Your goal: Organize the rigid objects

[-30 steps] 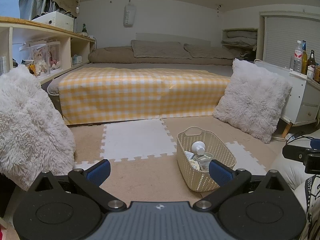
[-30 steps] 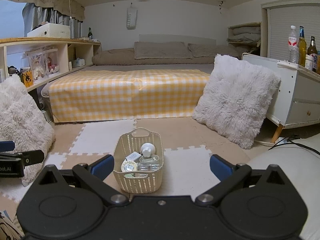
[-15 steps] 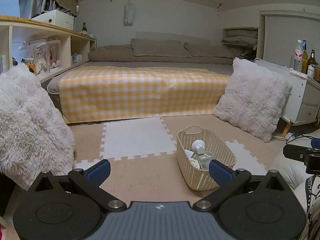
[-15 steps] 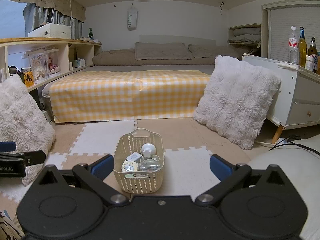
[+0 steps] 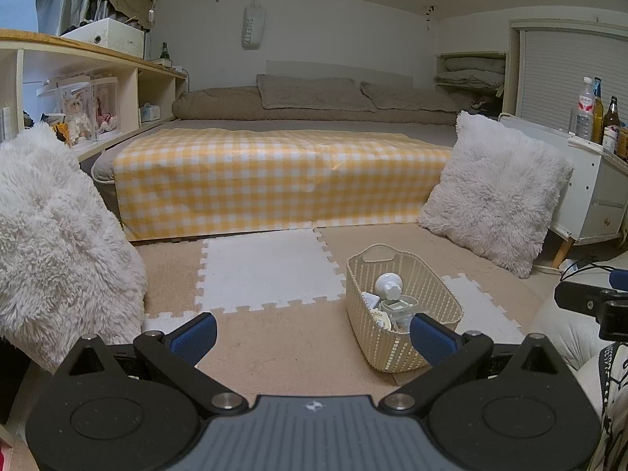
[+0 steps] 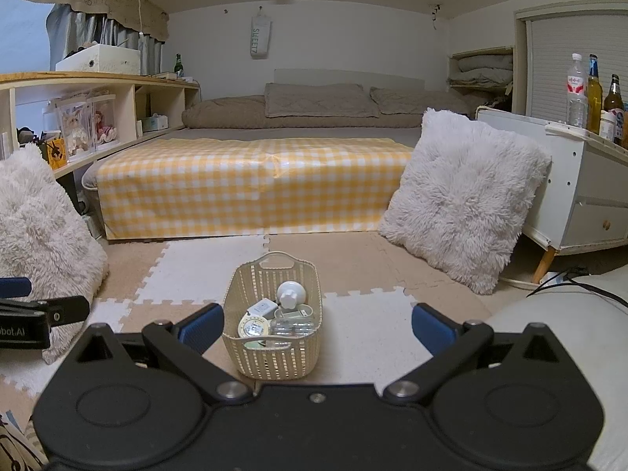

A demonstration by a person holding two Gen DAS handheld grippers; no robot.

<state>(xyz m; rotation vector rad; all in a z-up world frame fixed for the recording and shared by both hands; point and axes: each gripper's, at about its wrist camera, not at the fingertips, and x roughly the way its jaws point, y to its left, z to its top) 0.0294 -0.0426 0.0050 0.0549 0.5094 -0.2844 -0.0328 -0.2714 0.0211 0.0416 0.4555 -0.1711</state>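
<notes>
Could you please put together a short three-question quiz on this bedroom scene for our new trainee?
1. True or false: the left gripper and the right gripper are both open and hold nothing.
2. Multiple choice: the cream basket stands on A) the yellow checked bed cover, B) the foam floor mats, C) the white cabinet.
3. Fill in: the white round-capped bottle lies inside the ______.

Key
1. True: in each wrist view the blue-padded fingers stand wide apart with nothing between them.
2. B.
3. Basket, among a few other small items.
</notes>
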